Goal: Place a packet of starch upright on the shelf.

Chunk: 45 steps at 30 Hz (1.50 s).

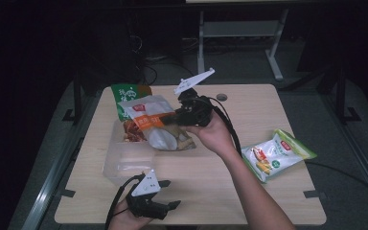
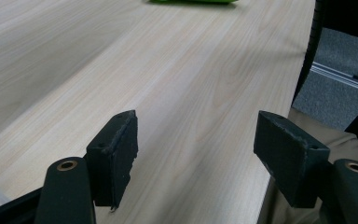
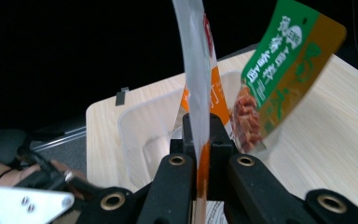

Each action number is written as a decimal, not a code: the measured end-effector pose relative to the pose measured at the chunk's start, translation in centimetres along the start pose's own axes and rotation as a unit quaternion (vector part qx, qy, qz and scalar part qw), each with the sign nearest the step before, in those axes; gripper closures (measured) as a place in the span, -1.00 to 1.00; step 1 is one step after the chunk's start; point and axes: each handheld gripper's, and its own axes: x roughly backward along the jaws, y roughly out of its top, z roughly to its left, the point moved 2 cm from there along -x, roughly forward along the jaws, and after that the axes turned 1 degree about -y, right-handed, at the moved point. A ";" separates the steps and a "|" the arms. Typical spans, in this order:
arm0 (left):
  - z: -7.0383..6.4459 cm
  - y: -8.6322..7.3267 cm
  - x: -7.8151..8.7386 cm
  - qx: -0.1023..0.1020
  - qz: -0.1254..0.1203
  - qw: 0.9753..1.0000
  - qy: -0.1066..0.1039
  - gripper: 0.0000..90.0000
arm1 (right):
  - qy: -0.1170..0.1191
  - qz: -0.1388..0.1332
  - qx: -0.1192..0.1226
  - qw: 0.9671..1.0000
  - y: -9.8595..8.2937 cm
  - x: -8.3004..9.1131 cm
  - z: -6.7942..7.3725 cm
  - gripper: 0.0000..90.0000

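Nearest, at counter's front edge: left gripper (image 1: 165, 207), jaws wide apart w/ nothing between, idle over bare light-wood counter (image 2: 186, 74), pointing toward right side. Just beyond it: clear rectangular plastic bin (image 1: 124, 160), open top, long axis running front to back. Past that, over bin's far end: right gripper (image 1: 184, 112), jaws clamped tight on edge of white-and-orange plastic snack pouch (image 3: 196, 88), held edge-on, hanging tilted into bin beside green-and-brown snack bag (image 3: 279, 70) leaning at bin's far rim. Judgement: pouch lies left and below the jaws, bin straight under it, so release wants a short drop, no sideways travel. Right arm nearer by far. Well apart, near right edge: white-and-green snack pouch (image 1: 278, 154), lying flat, open room around it.
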 end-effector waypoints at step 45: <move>-0.2 -1.0 -0.1 0.001 0.012 1.000 -0.011 -0.34 | 0.066 0.004 -0.075 0.995 -2.2 -17.2 -1.9 0.98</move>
